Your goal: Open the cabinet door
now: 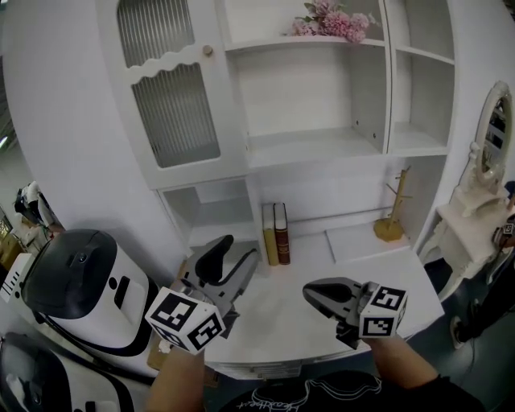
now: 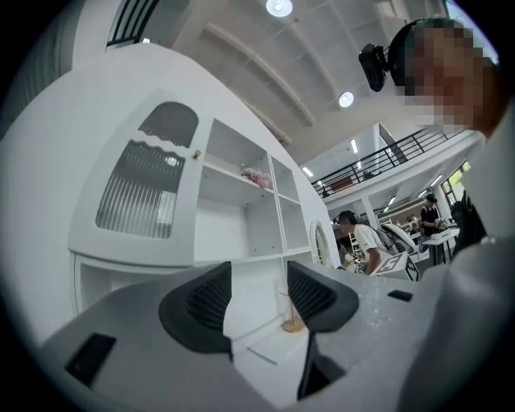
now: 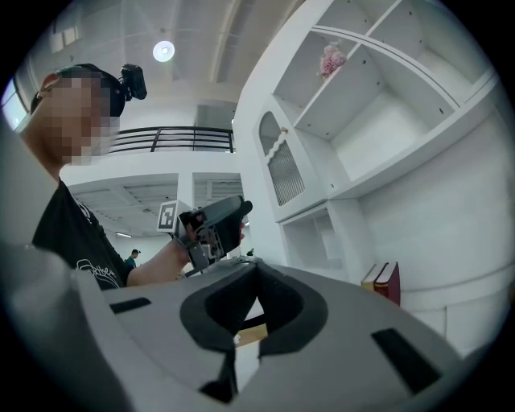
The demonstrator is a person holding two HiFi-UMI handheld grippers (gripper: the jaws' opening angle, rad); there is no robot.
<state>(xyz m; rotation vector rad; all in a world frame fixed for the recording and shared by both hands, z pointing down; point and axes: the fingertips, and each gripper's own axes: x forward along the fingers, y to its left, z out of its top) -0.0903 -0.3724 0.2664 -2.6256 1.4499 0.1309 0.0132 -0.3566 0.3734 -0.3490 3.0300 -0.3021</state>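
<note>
The white cabinet has a door (image 1: 173,96) with ribbed glass and a small round knob (image 1: 208,51) at its upper right corner; the door lies flush with the frame. In the left gripper view the same door (image 2: 141,197) and knob (image 2: 195,154) stand ahead, up and to the left. My left gripper (image 1: 233,248) hovers over the desk well below the door, its jaws open and empty (image 2: 257,298). My right gripper (image 1: 310,291) hangs to the right over the desk, its tips together with nothing between them (image 3: 241,326). The left gripper (image 3: 213,221) also shows in the right gripper view.
Two books (image 1: 275,233) stand at the back of the white desk (image 1: 282,318), with a wooden stand (image 1: 392,213) to their right. Pink flowers (image 1: 334,20) sit on an upper shelf. White and black appliances (image 1: 80,290) are at the left, and a vanity mirror (image 1: 491,133) at the right.
</note>
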